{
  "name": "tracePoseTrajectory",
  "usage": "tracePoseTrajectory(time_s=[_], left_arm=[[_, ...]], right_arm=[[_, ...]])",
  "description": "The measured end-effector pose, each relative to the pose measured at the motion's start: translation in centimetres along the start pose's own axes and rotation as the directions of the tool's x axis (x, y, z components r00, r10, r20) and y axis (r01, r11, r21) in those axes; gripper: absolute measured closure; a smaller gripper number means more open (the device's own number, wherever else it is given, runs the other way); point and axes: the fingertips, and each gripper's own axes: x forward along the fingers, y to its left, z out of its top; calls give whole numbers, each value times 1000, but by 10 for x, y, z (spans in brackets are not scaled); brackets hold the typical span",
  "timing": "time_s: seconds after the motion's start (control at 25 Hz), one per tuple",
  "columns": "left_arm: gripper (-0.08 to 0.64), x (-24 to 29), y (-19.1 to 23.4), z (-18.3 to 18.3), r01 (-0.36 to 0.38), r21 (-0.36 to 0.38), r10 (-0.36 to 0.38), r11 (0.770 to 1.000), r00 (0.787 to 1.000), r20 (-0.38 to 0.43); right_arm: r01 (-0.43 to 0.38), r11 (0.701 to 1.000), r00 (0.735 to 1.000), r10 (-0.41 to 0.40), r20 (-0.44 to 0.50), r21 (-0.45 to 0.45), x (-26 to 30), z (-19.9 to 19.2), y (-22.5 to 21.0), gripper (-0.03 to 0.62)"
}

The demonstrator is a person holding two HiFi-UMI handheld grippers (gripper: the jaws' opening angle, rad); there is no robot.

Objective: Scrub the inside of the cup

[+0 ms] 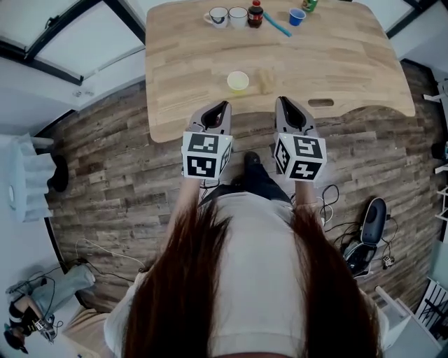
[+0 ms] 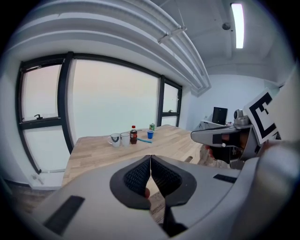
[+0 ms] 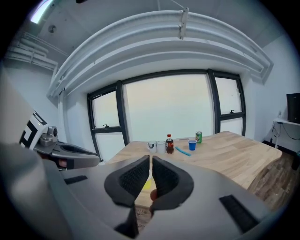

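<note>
A small yellow cup (image 1: 238, 81) stands upright on the wooden table (image 1: 350, 63), near its front edge. A tan sponge-like block (image 1: 266, 80) lies just to the right of it. My left gripper (image 1: 225, 104) is shut and empty at the table's near edge, below and left of the cup. My right gripper (image 1: 282, 100) is also shut and empty, below and right of the block. In the right gripper view the yellow cup (image 3: 147, 183) shows as a sliver behind the closed jaws of the right gripper (image 3: 151, 157). The closed left gripper (image 2: 150, 157) hides the cup in its own view.
At the table's far edge stand a white mug (image 1: 218, 16), a white cup (image 1: 238, 15), a cola bottle (image 1: 255, 14), a blue brush (image 1: 278, 25), a blue cup (image 1: 297, 16) and a green can (image 1: 309, 5). A slot (image 1: 320, 103) is cut near the table's front right.
</note>
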Motion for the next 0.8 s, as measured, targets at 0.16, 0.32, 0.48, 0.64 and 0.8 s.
tracePoseTrajectory(time_s=[0.16, 0.32, 0.48, 0.64, 0.8], left_arm=[[546, 18, 4, 7, -35, -11, 35, 999, 999, 3], [546, 33, 6, 13, -62, -17, 62, 998, 998, 11], [545, 47, 10, 14, -80, -31, 81, 996, 997, 11], [545, 54, 15, 16, -110, -35, 110, 993, 994, 14], [545, 55, 20, 15, -139, -38, 139, 990, 990, 12]], right_arm=[[-39, 999, 999, 39, 5, 12, 18, 6, -15, 551], [-76, 997, 997, 76, -2, 18, 35, 8, -27, 549], [-100, 995, 995, 100, -24, -1, 50, 7, -34, 549], [-132, 991, 990, 131, -46, -27, 61, 4, -36, 549], [-159, 986, 985, 155, -70, -43, 69, 0, -37, 549]])
